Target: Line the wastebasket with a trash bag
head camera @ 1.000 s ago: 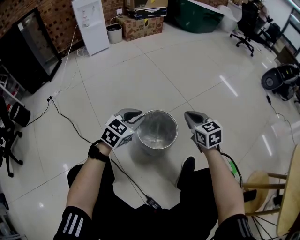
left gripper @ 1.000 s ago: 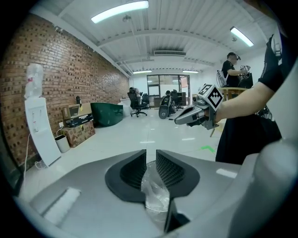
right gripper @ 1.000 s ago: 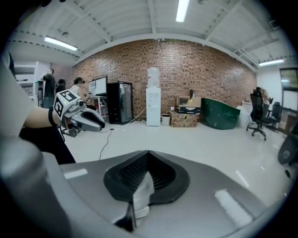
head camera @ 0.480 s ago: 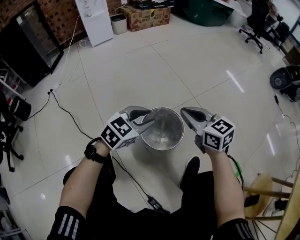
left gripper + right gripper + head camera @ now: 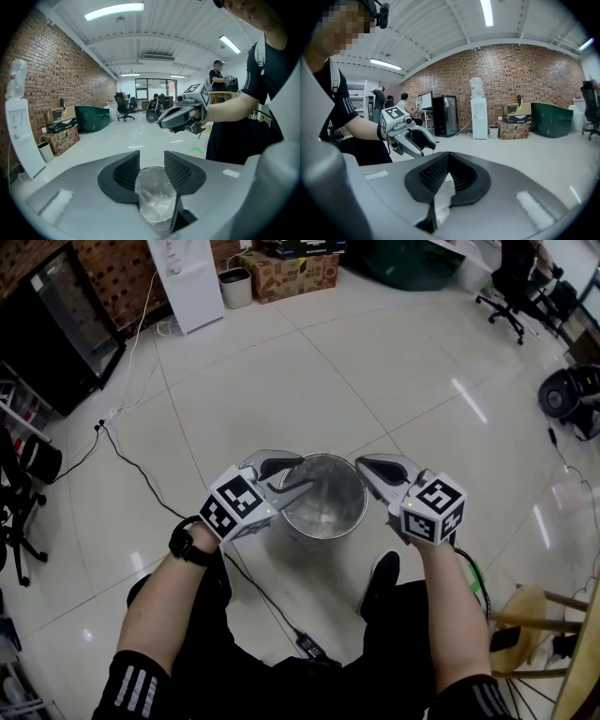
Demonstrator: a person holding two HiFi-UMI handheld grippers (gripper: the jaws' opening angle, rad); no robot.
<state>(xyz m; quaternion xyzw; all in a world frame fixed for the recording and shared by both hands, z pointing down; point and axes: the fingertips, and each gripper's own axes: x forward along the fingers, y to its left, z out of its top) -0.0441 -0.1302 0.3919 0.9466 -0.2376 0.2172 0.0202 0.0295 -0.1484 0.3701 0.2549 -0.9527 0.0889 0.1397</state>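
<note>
While the metal wastebasket (image 5: 324, 495), lined with a clear trash bag (image 5: 154, 199), stands on the tiled floor (image 5: 281, 362) between both tools, the left gripper (image 5: 302, 474) has just been opening, jaws apart, gripping nothing. The right gripper (image 5: 360, 463) is closed at the basket's rim.

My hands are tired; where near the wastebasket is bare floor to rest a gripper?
Bare tiles stretch beyond the wastebasket toward the cardboard box, and to its right. Crowded: the cable crosses its left and near side; the shoe and stool sit near-right.
</note>
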